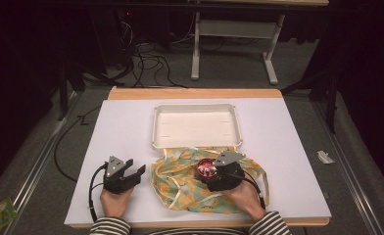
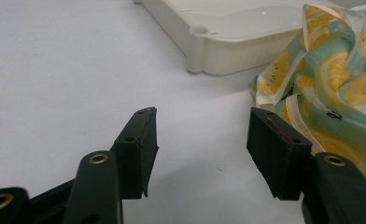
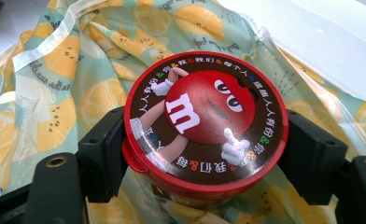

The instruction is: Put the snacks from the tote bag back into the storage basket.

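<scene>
The right gripper (image 1: 210, 172) clamped the round red tin (image 3: 206, 127) by its sides above the lemon-print cloth (image 1: 180, 183), the white tray (image 1: 196, 142) just beyond, while the left gripper (image 1: 133, 167) stood wide open, empty, beside the cloth.

Wooden-edged table (image 1: 131, 93) under a white sheet (image 1: 121, 132) that covers nearly the whole top. Beyond both grippers, toward the far edge, a white tray (image 1: 196, 142), shallow, resting flat on the sheet. Just ahead and to the right of the left gripper (image 1: 131, 169), a crumpled lemon-print cloth (image 1: 173, 183), its far edge touching the tray's near wall and spreading beneath the right gripper (image 1: 210, 172). Between the left gripper's jaws, bare white sheet. Near edge of the table at the sleeves, a strip of wood showing.
</scene>
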A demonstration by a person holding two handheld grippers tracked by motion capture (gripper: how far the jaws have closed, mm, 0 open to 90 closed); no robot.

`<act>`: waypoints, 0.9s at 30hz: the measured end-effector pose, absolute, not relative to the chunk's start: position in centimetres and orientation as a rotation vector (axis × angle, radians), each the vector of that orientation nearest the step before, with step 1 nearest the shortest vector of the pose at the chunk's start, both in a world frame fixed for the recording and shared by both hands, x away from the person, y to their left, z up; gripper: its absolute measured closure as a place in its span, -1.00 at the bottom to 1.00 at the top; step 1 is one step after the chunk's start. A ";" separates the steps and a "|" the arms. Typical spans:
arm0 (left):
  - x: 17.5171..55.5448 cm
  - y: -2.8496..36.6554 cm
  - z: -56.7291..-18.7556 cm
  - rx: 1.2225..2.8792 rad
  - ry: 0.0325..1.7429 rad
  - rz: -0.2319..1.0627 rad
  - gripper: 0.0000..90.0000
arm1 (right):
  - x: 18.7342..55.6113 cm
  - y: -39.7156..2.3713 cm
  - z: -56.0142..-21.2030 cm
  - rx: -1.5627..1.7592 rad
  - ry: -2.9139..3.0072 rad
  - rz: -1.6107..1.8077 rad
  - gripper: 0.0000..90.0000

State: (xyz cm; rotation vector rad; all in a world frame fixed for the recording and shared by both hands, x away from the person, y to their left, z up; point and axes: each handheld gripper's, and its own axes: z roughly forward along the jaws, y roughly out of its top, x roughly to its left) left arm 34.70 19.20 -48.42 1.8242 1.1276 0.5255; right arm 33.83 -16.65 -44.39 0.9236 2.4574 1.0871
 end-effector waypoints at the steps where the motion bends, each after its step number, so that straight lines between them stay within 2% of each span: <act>1: 34.7 19.2 -48.4 1.825 1.128 0.525 -0.04 | 33.8 -16.7 -44.4 0.920 2.459 1.081 -0.43; 27: 34.7 19.3 -48.4 1.821 1.130 0.525 -0.04 | 33.2 -17.1 -43.5 0.925 2.432 1.151 -0.42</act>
